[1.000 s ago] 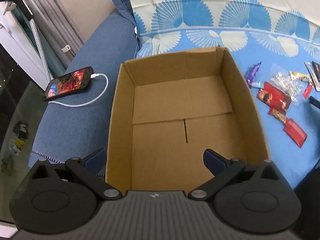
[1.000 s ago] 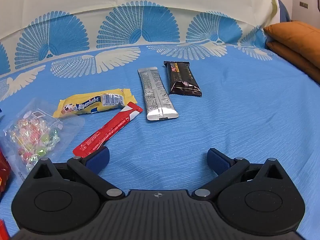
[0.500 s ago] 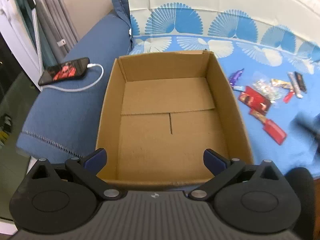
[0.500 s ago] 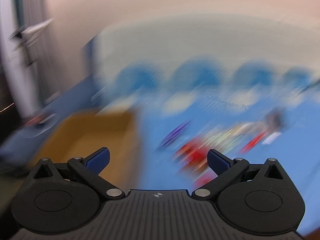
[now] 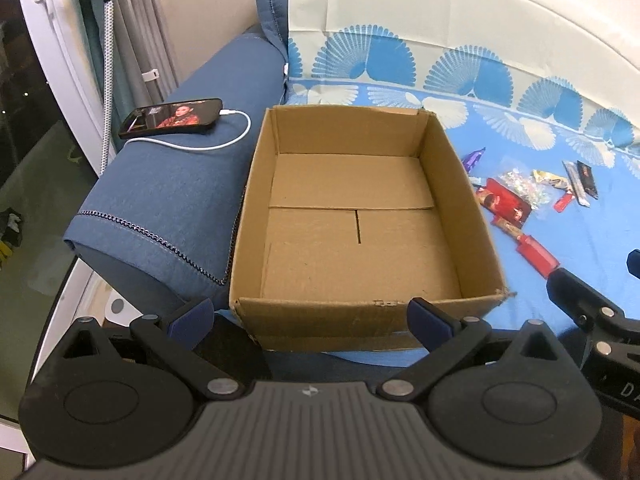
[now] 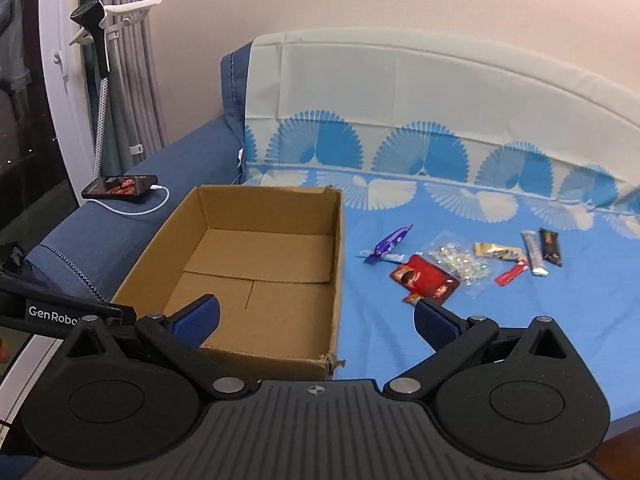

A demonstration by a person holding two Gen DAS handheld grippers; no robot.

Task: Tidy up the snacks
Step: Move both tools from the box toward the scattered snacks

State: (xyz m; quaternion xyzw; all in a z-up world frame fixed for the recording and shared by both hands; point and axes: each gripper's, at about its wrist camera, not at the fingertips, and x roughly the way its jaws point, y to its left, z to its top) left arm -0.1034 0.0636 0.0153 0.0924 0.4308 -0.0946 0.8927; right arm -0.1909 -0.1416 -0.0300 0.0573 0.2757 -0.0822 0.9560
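Right gripper (image 6: 316, 318) pulled back from the snacks, now beside the near corner of the empty cardboard box (image 6: 338, 280), fingers wide, holding nothing, left gripper (image 5: 308, 316) also retreated, fingers wide, snack packets (image 6: 456, 262) lying on the blue bedsheet (image 6: 520, 320) right of the box.

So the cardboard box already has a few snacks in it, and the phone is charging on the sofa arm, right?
Not quite: the cardboard box is empty, as the left wrist view shows. The snacks all lie on the blue sheet beside it. The phone is indeed plugged in on the sofa arm.

Left tongs (image 5: 308, 316) spread wide, holding nothing; right tongs (image 6: 316, 318) likewise agape and empty, side by side.
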